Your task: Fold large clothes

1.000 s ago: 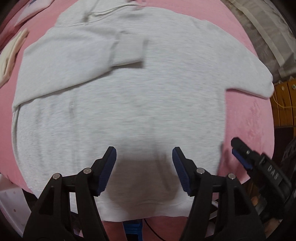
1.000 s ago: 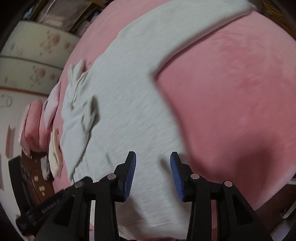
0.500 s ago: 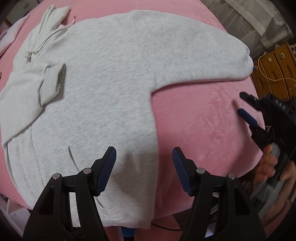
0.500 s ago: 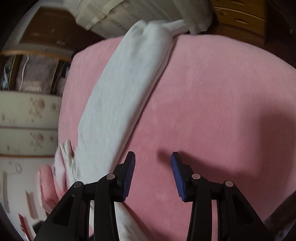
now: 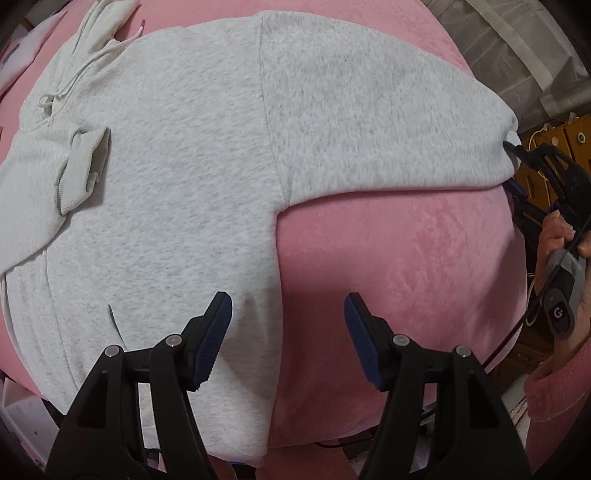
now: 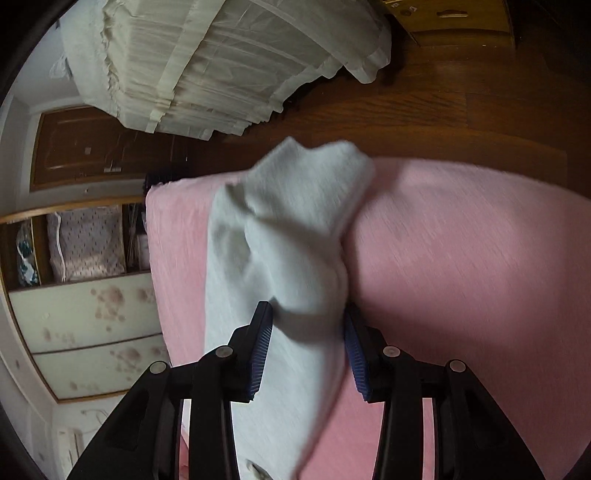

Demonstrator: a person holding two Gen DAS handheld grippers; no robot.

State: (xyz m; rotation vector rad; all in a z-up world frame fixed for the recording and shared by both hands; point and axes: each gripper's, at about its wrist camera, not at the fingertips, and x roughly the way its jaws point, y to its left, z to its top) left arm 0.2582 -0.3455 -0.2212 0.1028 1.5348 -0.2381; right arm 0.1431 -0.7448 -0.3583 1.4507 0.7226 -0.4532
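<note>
A light grey hoodie (image 5: 184, 184) lies flat on a pink bed (image 5: 406, 258). One sleeve is folded across its chest, with the cuff (image 5: 85, 162) at the left. The other sleeve (image 5: 388, 129) stretches out to the right. My left gripper (image 5: 288, 314) hangs open, pointing down over the hoodie's side edge, with nothing between its fingers. At the end of the outstretched sleeve (image 6: 295, 240) my right gripper (image 6: 308, 332) has its jaws closing, and the bunched cuff fills the gap and touches both pads. The left wrist view shows that gripper (image 5: 513, 166) at the cuff, held by a hand (image 5: 554, 236).
The hood and drawstrings (image 5: 99, 29) lie at the far left. The bed's edge runs just past the sleeve end, with wooden floor (image 6: 443, 110) and a pale curtain (image 6: 221, 66) beyond. A cabinet with patterned doors (image 6: 85, 314) stands at the left in the right wrist view.
My left gripper slid right along the hem to the hoodie's side edge. My right gripper swept along the outstretched sleeve to its cuff, rolled, and narrowed its jaws around the fabric.
</note>
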